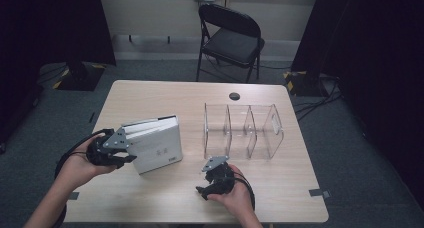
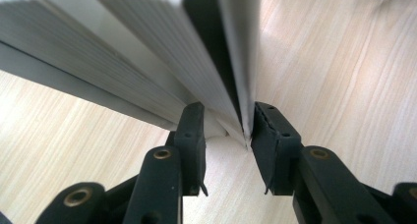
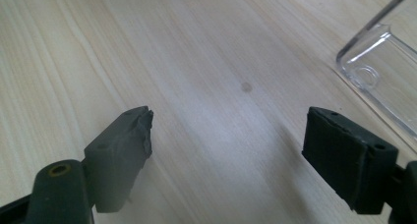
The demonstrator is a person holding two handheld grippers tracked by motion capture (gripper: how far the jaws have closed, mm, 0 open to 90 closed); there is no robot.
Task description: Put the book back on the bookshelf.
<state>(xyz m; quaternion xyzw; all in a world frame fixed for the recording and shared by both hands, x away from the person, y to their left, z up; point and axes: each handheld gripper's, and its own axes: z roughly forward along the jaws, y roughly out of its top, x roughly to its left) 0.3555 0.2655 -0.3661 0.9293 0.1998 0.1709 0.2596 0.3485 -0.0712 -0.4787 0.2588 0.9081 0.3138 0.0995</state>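
Several white books (image 1: 152, 143) stand together on the left half of the wooden table (image 1: 165, 95). My left gripper (image 1: 122, 153) is at their near left corner. In the left gripper view its jaws (image 2: 228, 130) sit on either side of the corner of one white book (image 2: 216, 62), with both pads against it. The other books' page edges (image 2: 98, 52) fan out to the left. My right gripper (image 1: 212, 180) is near the table's front edge, just in front of the clear rack. It is open (image 3: 226, 135) over bare wood.
A clear acrylic rack (image 1: 245, 130) with several upright dividers stands right of centre; its corner (image 3: 378, 71) is close to my right jaw. A black folding chair (image 1: 230, 38) stands beyond the table. A dark round cable hole (image 1: 234, 96) sits at the far edge.
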